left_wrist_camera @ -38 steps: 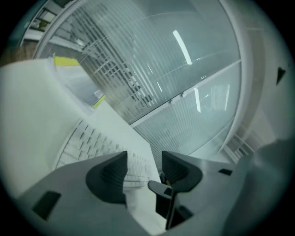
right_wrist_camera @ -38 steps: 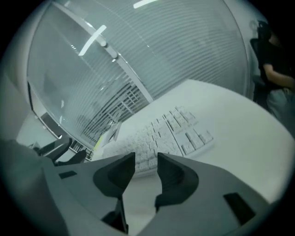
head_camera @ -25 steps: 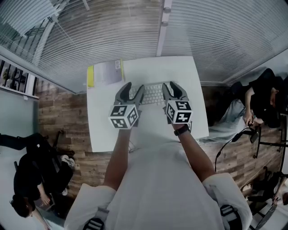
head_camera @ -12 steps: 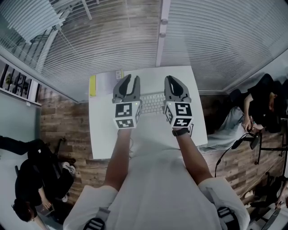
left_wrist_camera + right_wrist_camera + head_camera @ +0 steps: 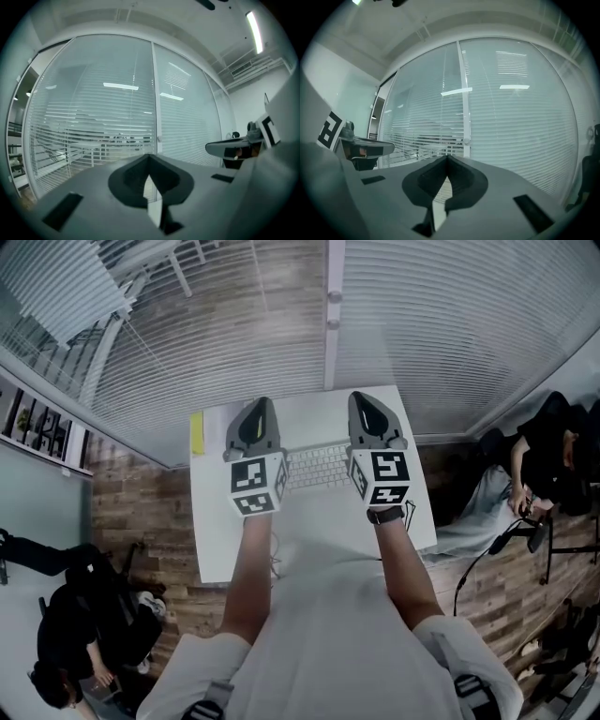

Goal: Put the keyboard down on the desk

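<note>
left claw [image 5: 254, 405]: clenched, jaws pressed together with nothing between them, left of the keyboard [image 5: 319, 468].
right claw [image 5: 365, 399]: clenched, empty, right of the keyboard.
keyboard: flat on the white tabletop [image 5: 214, 521], between both claws.

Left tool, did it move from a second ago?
Yes. The left tool slid forward: its tips were at the keyboard's left end and now reach past it toward the desk's far edge. It is shut.
</note>
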A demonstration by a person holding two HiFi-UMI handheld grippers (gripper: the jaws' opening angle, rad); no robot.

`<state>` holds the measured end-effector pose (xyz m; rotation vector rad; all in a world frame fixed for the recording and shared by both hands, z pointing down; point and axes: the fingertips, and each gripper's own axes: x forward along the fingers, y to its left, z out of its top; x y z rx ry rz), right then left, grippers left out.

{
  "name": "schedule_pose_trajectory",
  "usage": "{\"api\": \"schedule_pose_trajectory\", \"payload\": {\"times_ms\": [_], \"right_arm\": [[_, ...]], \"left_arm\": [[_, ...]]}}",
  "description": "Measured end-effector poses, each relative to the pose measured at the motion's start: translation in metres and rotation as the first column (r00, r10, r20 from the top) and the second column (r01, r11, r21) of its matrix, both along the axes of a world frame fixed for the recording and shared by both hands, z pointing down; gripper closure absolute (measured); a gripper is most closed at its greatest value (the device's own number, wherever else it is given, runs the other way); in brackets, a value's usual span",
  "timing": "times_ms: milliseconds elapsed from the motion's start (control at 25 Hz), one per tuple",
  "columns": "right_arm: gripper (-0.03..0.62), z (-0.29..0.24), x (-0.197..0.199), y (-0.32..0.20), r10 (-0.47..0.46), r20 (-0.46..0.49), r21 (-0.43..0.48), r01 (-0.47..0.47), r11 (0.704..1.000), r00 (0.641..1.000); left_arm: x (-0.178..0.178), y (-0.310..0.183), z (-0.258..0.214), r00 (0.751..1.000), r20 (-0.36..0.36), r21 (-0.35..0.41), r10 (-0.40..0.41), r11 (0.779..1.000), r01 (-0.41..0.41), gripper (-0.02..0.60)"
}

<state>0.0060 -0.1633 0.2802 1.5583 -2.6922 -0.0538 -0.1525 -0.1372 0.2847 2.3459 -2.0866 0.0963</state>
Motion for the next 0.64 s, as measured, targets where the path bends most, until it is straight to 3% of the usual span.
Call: {"api": "schedule_pose_trajectory", "payload": {"times_ms": [640], "right_arm": [[0.583, -0.005, 0.002, 0.019, -0.011, 0.007, -0.011, 0.011, 1.000, 1.000]], "left_arm": [[0.014, 0.014, -0.009, 0.999, -0.025, 0.011, 0.037, 0.999, -0.036, 0.568]]}}
